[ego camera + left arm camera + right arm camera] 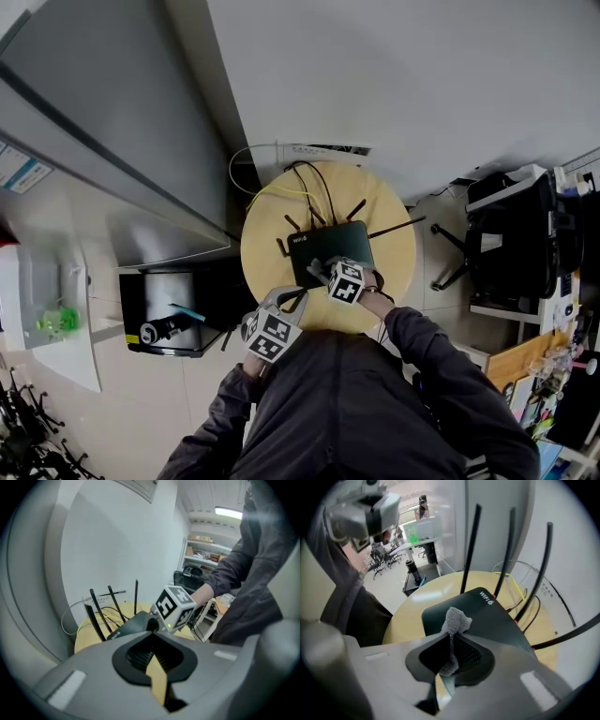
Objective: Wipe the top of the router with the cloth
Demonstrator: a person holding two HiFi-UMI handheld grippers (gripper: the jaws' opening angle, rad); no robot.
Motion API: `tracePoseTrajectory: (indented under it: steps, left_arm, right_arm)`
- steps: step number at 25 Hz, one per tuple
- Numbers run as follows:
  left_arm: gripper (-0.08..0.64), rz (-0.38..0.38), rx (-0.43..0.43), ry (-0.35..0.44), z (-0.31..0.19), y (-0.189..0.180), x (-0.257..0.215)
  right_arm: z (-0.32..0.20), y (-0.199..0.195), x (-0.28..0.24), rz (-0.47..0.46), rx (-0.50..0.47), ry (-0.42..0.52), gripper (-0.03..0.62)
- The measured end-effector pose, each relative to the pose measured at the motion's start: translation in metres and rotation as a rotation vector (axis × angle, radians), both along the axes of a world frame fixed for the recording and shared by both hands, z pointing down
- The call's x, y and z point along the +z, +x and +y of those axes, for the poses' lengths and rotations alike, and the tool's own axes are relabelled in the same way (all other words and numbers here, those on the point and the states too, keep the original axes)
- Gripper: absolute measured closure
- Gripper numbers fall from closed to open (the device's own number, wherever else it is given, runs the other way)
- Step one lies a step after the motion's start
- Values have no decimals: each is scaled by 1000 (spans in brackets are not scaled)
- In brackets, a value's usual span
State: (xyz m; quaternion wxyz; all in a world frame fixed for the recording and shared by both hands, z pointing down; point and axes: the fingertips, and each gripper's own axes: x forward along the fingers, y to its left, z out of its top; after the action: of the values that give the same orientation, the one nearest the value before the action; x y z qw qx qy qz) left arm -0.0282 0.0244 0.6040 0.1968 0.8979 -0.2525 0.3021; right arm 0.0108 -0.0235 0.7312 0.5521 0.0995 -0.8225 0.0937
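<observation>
Router (pixel 330 246), one: flat black box, white "WIFI 6" print, thin black antennas (pixel 469 545) upright along far edge; centred on round tan tabletop (pixel 267 258). Cloth (pixel 454 619), one: grey, knitted, clenched between fingers of right gripper (pixel 449 632), tuft over router's near edge, contact unclear. Left gripper (pixel 151 638), one: fingers closed on nothing, at tabletop's near-left rim, apart from router.

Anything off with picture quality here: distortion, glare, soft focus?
Head view: heavy fisheye bends the walls around the round table, lighting even. Left gripper view: dark vignetted corners, ceiling light blown out. Right gripper view: same vignette, washed-out room at upper left, yet cloth and router read sharp.
</observation>
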Motion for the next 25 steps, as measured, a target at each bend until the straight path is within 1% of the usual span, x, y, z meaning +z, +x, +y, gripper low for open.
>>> tracePoseTrajectory:
  steps: [2,5,7,11,18,25]
  left_arm:
    - [558,-3,3,-2,0,1,1]
    - [558,-6,-1,-9,1,2,2]
    - [558,-5,-7,-15,2,3,2]
    - [558,-8,-20,-20,2,3,3]
    - [558,-11,-33,-25,0,6,4]
    - [558,-11,-21,-23,-2,18,5]
  right_arm:
    - [-24,7,-6,-14,52,10,566]
    - [-67,22,-11,16,86,57,566]
    - [-88,28,-12,47,73,90,566]
    - [-108,32,-2,114,-2,124,566]
    - [-103,31,7,175,-112,152,566]
    - [-66,39,8,149,-117,133,566]
